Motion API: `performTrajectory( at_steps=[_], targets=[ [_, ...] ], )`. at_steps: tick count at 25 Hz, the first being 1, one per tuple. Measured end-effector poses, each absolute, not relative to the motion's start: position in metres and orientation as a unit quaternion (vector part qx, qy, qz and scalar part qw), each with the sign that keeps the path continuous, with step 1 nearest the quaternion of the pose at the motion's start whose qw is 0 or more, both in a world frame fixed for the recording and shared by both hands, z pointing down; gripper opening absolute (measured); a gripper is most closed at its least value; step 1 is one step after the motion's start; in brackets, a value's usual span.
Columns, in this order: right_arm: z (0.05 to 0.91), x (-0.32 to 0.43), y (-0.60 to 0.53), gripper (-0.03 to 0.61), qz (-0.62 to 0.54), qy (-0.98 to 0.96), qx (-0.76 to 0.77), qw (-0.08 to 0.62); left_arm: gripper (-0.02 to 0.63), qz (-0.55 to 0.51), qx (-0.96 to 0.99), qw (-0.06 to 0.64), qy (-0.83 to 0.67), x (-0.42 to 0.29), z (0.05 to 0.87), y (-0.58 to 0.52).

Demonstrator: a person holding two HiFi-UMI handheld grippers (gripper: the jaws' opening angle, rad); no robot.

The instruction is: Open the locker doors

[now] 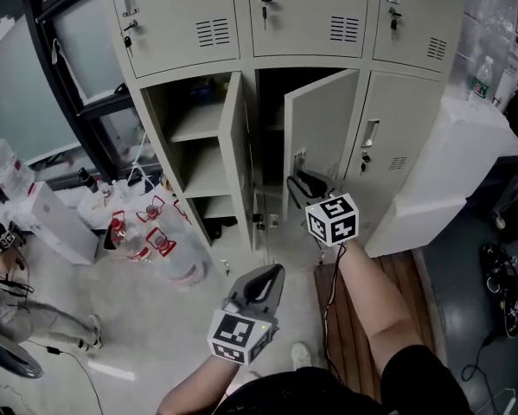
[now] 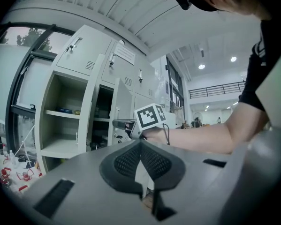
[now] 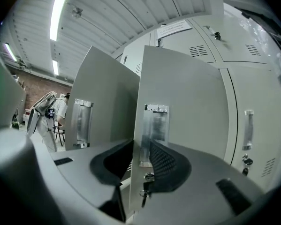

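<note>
The right hand-held gripper (image 3: 141,165) pinches the free edge of the middle door (image 3: 182,107), one pad on the inner face and one on the outer, just below the recessed handle (image 3: 153,125) and above the key (image 3: 144,190) in its lock. The left hand-held gripper (image 2: 140,146) hangs back from the cabinet with its jaws pressed together on nothing.

The middle door stands partly swung out in the lower row of the locker cabinet (image 1: 250,59). Beside it, the left door (image 1: 234,145) is fully open and the right door (image 1: 397,145) is shut.

The door looks like thin painted sheet metal. It is probably light, stiff enough to pull, a little springy and slick under the pads. The free edge by the handle, farthest from the hinges, seems the best place to hold it.
</note>
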State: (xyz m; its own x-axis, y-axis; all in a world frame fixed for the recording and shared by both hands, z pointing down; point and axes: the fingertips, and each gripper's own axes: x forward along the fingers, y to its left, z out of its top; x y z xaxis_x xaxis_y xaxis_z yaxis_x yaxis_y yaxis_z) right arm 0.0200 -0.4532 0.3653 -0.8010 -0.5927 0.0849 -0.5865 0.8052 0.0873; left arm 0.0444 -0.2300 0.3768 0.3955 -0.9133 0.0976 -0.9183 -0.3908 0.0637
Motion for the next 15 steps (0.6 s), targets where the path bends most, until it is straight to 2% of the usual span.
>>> performTrajectory(
  at_steps=[10, 15],
  targets=[
    [0.364, 0.047, -0.440, 0.111, -0.045, -0.942, 0.329, 0.056, 0.003, 0.030, 0.851, 0.064, -0.520, 0.061, 0.382, -0.224],
    [0.364, 0.062, -0.435, 0.133, -0.044, -0.934, 0.351, 0.055, 0.003, 0.026, 0.858, 0.065, -0.510, 0.066, 0.382, -0.222]
  ],
)
